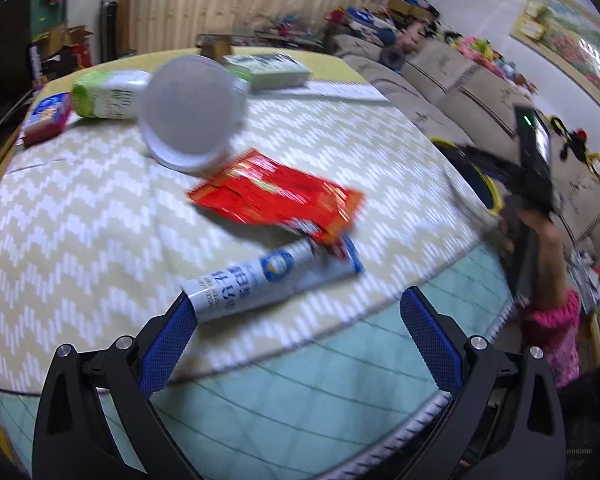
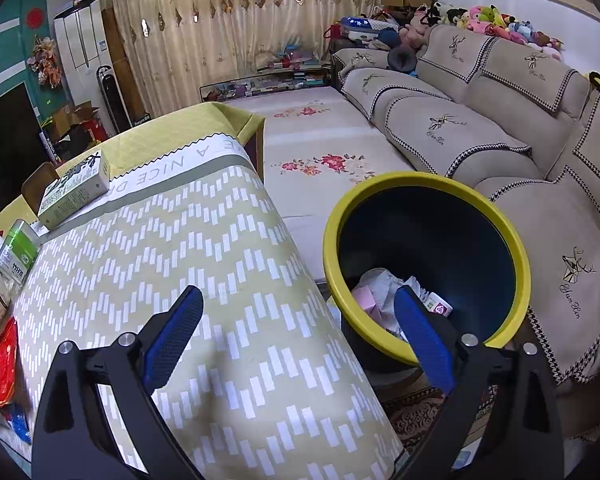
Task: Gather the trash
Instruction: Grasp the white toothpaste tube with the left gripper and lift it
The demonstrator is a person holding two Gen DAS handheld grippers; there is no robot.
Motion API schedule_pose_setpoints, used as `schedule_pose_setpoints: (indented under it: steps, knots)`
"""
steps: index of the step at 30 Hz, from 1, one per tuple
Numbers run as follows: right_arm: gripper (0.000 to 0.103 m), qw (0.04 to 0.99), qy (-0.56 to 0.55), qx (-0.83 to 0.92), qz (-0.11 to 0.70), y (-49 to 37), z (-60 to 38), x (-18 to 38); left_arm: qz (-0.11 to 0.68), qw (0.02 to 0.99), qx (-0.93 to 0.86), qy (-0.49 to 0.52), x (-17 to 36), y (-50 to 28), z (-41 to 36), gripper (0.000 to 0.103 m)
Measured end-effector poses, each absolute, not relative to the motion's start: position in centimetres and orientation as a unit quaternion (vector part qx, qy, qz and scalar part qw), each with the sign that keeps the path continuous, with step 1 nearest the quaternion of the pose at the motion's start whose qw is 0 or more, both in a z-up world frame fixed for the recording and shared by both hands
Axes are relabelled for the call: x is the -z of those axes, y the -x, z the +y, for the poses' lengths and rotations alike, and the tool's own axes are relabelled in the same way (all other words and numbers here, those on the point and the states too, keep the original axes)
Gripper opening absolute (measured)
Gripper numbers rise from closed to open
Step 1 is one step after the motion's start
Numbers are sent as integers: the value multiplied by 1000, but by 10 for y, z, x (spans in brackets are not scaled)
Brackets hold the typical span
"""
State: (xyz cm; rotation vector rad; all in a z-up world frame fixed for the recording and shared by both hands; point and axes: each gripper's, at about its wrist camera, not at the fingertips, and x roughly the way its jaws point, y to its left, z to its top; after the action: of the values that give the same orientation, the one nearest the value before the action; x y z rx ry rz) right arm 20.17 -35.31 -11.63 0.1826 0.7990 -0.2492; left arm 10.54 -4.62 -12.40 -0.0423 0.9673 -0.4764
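While spread wide and empty, left claw sits nearest the toothpaste tube on the counter, tube just ahead at twelve o'clock, long axis running eight to two, near end touching the left pad. Right claw, likewise agape and empty, hovers by the yellow-rimmed bin at one o'clock.
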Motion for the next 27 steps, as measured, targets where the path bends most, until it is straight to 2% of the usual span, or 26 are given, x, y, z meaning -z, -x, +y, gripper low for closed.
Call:
schedule_pose_setpoints:
  steps: [8, 12, 27]
  knots:
    - [91, 910, -92, 118, 386, -202, -353, 117, 461, 830, 313, -30, 115, -71, -85, 98]
    - [91, 911, -96, 116, 383, -201, -354, 116, 452, 838, 303, -48, 101, -69, -81, 90]
    - [91, 909, -102, 114, 389, -203, -355, 118, 465, 820, 323, -85, 86, -61, -70, 90]
